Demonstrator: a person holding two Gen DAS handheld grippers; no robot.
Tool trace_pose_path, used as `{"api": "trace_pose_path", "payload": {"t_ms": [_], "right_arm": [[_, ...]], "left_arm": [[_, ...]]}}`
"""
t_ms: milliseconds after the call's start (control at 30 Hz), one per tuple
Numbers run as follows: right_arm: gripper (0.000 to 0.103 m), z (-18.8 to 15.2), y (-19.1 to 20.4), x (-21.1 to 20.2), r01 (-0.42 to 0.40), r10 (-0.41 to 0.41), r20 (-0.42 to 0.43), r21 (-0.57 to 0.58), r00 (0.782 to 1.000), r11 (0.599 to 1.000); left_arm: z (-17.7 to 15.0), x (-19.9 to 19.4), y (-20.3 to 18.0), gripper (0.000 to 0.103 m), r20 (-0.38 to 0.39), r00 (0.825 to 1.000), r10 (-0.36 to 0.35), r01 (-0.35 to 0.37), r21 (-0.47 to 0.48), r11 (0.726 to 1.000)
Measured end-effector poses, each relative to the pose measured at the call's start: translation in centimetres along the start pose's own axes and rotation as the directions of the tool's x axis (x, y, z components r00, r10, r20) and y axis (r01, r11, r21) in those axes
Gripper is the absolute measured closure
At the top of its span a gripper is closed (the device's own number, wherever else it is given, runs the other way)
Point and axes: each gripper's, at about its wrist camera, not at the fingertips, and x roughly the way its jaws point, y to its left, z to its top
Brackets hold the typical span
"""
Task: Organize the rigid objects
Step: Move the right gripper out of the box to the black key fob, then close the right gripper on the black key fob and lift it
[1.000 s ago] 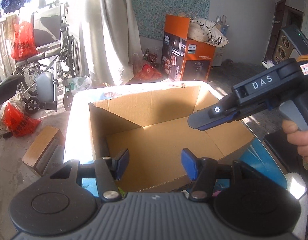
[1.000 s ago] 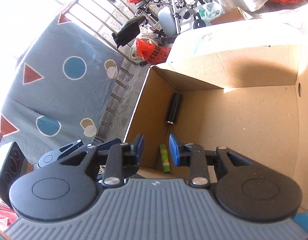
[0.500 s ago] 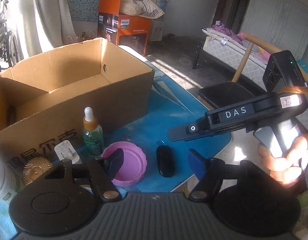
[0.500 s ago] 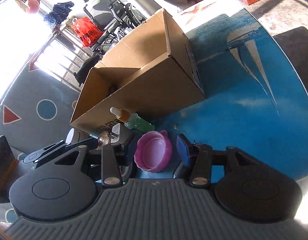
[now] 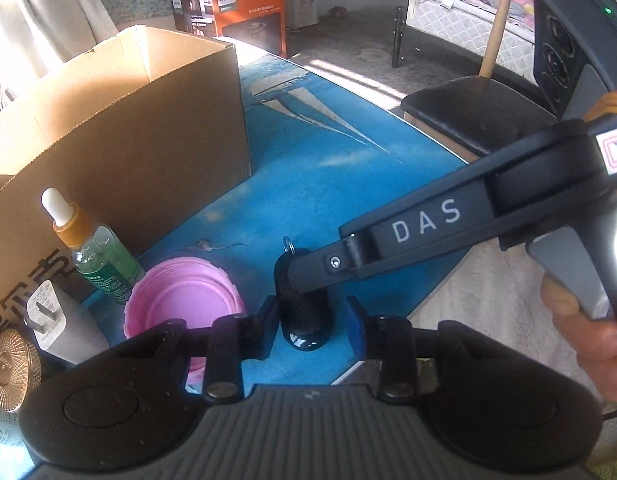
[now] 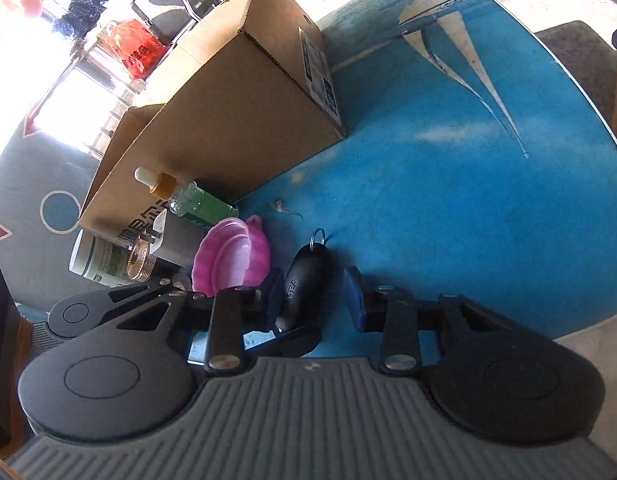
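Here, a black key fob [image 5: 305, 320] with a small metal ring lies on the blue counter [image 5: 340, 184], just right of a pink dish [image 5: 180, 300]. Both grippers converge on it. The left gripper [image 5: 311, 325] has its blue-padded fingers either side of the fob, with a gap showing at each side, so they have just been closing around it without pressing it. The right gripper [image 6: 314, 294] has also just been closing; its left finger lies against the fob's side, its right finger stands clear, so it is not gripping. Only the left wrist view shows the right gripper's long black body crossing in from the right, its tip over the fob's ring end, and the hand [image 5: 588, 320] holding it. Only the right wrist view shows lettering on the fob [image 6: 304, 288] and a white jar [image 6: 96, 258] lying beside a gold cap [image 6: 138, 260]. Behind the dish stand a green dropper bottle [image 5: 100, 256], a white plug adapter [image 5: 58, 326] and an open cardboard box [image 5: 120, 132].
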Motion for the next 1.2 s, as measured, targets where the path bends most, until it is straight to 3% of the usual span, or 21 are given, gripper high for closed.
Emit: {"api": "trace_pose_path", "payload": {"t_ms": [400, 567, 867, 1033, 1200], "right_arm": [[0.079, 0.3, 0.2, 1.6, -0.077, 0.077, -0.011, 0.005, 0.997, 0.997], [0.087, 0.1, -0.7, 1.6, -0.106, 0.105, 0.014, 0.034, 0.994, 0.994], [0.088, 0.3, -1.2, 0.5, -0.15, 0.147, 0.072, 0.036, 0.986, 0.988], [0.088, 0.7, -0.9, -0.9, -0.164, 0.161, 0.117, 0.019, 0.98, 0.986], [0.088, 1.6, 1.2, -3.8, -0.158, 0.163, 0.185, -0.043, 0.969, 0.987]], "left_arm": [[0.0, 0.4, -0.2, 0.067, 0.013, 1.0, 0.011, -0.011, -0.003, 1.0], [0.3, 0.5, -0.4, 0.07, 0.015, 0.999, 0.039, -0.039, 0.004, 0.999], [1.2, 0.1, -0.9, 0.073, 0.041, 0.996, 0.076, -0.077, 0.022, 0.997], [2.1, -1.2, -1.4, 0.073, 0.081, 0.993, 0.087, -0.09, 0.031, 0.995], [3.1, -4.2, -1.7, 0.073, 0.178, 0.978, 0.107, -0.116, 0.043, 0.992]]}}
